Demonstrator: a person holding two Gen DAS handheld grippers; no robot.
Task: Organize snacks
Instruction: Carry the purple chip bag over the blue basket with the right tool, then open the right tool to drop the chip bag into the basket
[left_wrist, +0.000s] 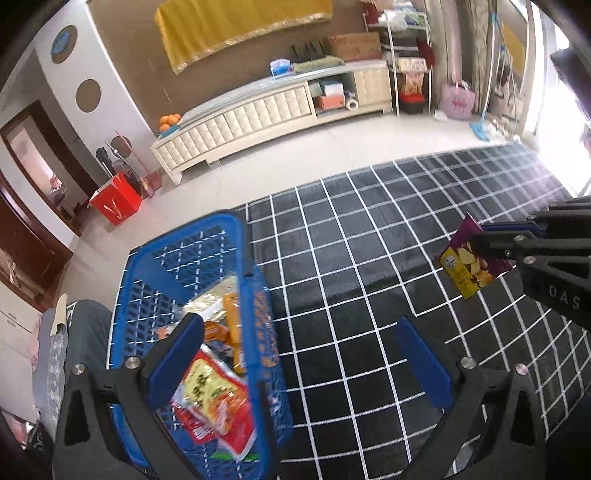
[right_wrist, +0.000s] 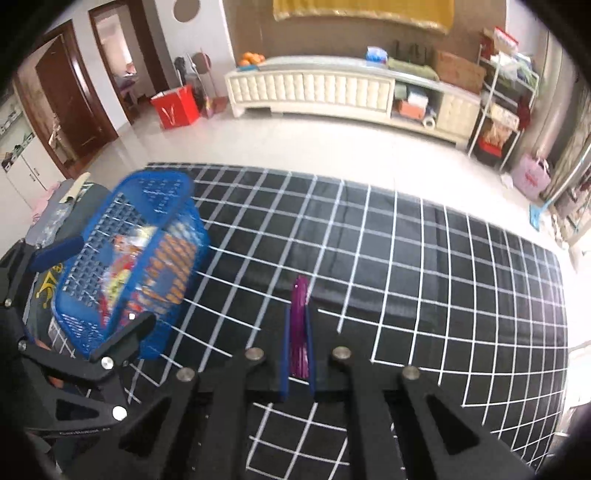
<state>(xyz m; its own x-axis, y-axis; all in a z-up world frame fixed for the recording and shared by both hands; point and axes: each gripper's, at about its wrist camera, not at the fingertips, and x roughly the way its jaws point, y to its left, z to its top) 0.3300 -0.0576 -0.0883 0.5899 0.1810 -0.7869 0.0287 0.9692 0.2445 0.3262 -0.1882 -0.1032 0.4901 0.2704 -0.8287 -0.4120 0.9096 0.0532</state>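
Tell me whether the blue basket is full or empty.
Partly full: several snack packets lie inside the blue basket, its far end bare.

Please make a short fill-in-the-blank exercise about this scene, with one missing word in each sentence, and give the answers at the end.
1. The right gripper holds a ____ snack packet.
2. The other snacks lie in a ____ plastic basket.
3. The jaws of the left gripper are ____, with nothing between them.
4. The basket stands on a black cloth with a ____ grid.

Answers: purple; blue; open; white
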